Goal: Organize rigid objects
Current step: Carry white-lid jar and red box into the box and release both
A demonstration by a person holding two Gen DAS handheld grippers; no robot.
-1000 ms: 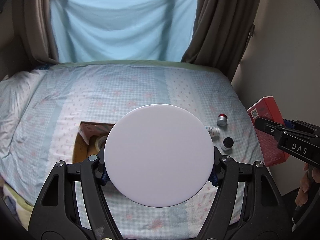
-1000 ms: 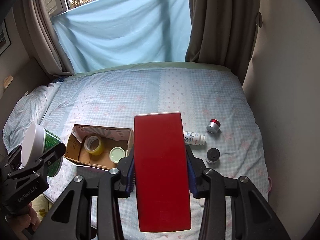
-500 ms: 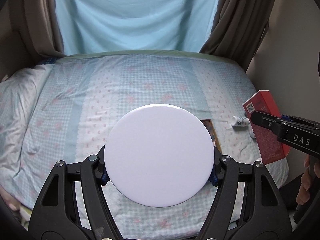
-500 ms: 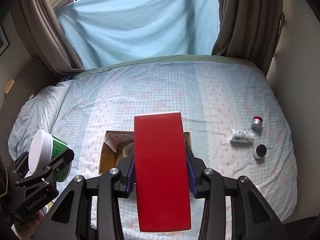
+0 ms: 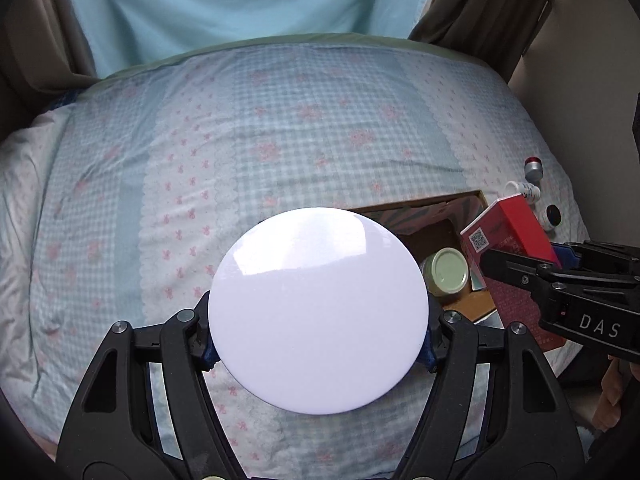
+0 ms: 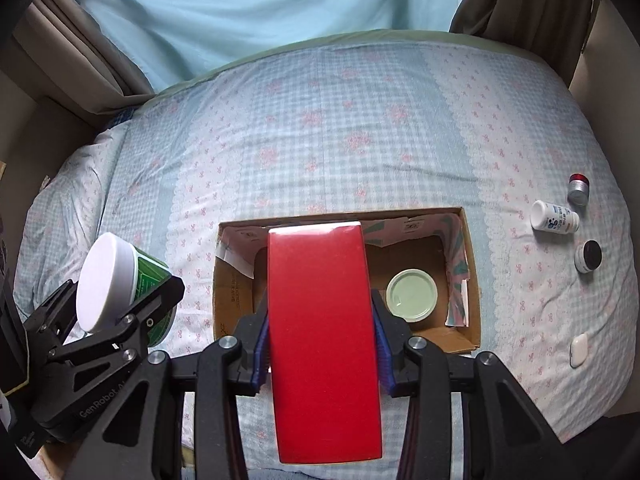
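- The left claw (image 5: 318,336) was clamped on a round tub with a white lid (image 5: 318,310), its blue pads pressing the tub's sides; in the right wrist view the same tub (image 6: 120,284) showed a green label below the lid.
- The right claw (image 6: 324,350) gripped a tall red box (image 6: 324,340) between its blue pads, holding it upright above the near edge of the cardboard box (image 6: 474,276).
- From the left wrist view the red box (image 5: 510,248) hung at the cardboard box's (image 5: 440,204) right end, a code label visible on its side.
- The cardboard box lay open on the bed (image 6: 340,128), which was covered in a pale blue checked sheet with pink flowers.
- Inside the cardboard box stood a jar with a pale green lid (image 6: 412,294), towards the right end.
- The tub was held to the left of the cardboard box, over the bed.
- On the bed to the right of the cardboard box lay a white bottle (image 6: 554,218) on its side, a small silver jar with a red top (image 6: 579,188) beyond it, and a black-lidded pot (image 6: 588,256) nearer.
- A small white case (image 6: 579,350) lay near the bed's front right edge.
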